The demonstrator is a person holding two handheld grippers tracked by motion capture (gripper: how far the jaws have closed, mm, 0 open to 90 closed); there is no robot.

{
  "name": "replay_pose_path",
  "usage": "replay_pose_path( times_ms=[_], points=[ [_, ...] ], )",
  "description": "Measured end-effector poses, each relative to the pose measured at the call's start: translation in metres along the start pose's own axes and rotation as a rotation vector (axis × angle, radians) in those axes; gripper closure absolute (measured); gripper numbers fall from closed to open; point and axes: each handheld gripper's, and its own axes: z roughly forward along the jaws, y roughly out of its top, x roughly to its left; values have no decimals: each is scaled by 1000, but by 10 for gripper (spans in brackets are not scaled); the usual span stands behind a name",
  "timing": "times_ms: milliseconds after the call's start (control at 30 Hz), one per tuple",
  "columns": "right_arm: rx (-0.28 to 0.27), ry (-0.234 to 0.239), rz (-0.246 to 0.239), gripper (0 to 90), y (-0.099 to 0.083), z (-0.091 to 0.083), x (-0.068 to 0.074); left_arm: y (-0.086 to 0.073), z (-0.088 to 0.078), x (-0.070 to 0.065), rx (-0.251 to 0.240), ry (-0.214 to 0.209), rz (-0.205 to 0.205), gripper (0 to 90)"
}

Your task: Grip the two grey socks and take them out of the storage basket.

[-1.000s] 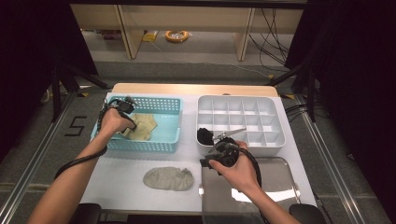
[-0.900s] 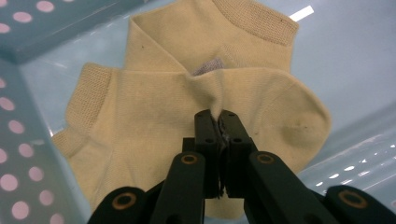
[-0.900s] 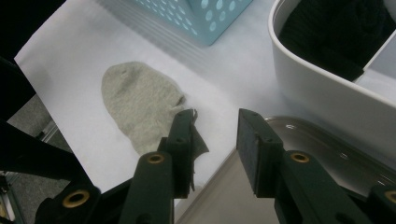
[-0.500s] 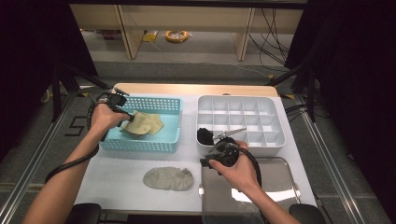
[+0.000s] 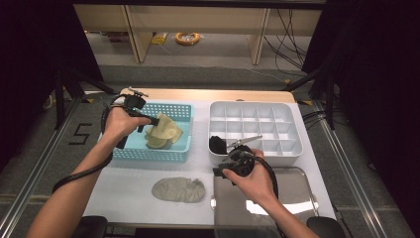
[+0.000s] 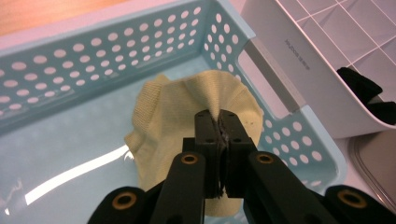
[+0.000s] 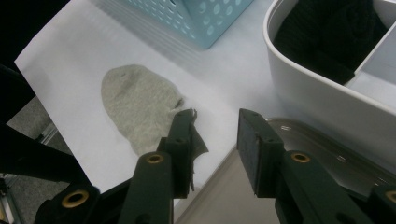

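Observation:
A pale yellow sock (image 5: 167, 132) (image 6: 170, 105) hangs over the light blue perforated basket (image 5: 148, 154) (image 6: 93, 56). My left gripper (image 5: 157, 120) (image 6: 218, 116) is shut on a fold of it. A grey sock (image 5: 178, 189) (image 7: 133, 100) lies flat on the white table in front of the basket. My right gripper (image 5: 220, 172) (image 7: 215, 121) hovers open just right of the grey sock, over the near-left edge of the metal tray (image 5: 297, 198) (image 7: 233, 191), with nothing between its pads.
A white divided tray (image 5: 257, 106) (image 7: 322, 93) stands at the right, with a black sock (image 5: 217, 144) (image 7: 327, 37) in its near-left compartment. The table's front edge runs close below the grey sock.
My left gripper has risen and shifted toward the basket's far left, pulling the yellow sock up off the basket floor. The right gripper has stayed put.

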Motion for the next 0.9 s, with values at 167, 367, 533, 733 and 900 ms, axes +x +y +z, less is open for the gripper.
replay_pose_path(
  times_ms=[167,367,533,733,900],
  points=[
    [4,-11,8,672,-1,-2,-3,0,-1,13,11,148,18,873],
    [7,-4,9,669,-1,-2,-2,-11,0,43,45,303,-14,863],
    [10,0,18,667,-1,-1,0,-23,10,54,140,331,-13,793],
    [7,-10,8,666,-1,0,-2,-17,8,33,43,294,43,586],
    [7,-2,3,666,-1,0,0,-9,14,6,47,164,94,588]
  ],
)
